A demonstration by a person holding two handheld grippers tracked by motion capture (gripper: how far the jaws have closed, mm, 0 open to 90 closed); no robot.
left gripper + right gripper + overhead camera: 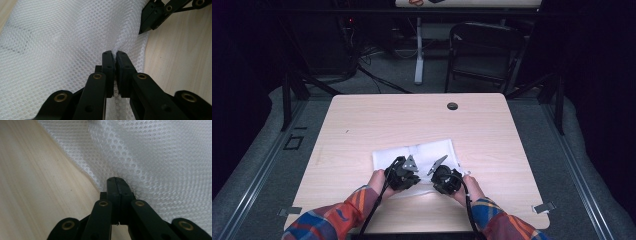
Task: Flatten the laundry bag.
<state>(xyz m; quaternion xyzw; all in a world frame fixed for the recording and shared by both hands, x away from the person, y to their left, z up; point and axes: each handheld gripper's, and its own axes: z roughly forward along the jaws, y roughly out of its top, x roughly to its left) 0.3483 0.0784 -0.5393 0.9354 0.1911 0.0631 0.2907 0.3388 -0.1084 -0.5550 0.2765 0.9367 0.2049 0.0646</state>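
1. Lying flat near the worktop's (362, 120) near edge, about midway between its sides, a white mesh cloth (427, 152) is seen.
2. The left claw (114, 56) is closed on a pinched fold of the cloth at its near edge.
3. The right claw (116, 181) is closed tight on the cloth's near edge, just beside the left claw.

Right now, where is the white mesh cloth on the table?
In the high view the white mesh cloth lies flat on the light wooden table, near the person's edge, just right of centre, with both grippers pinching its near edge.
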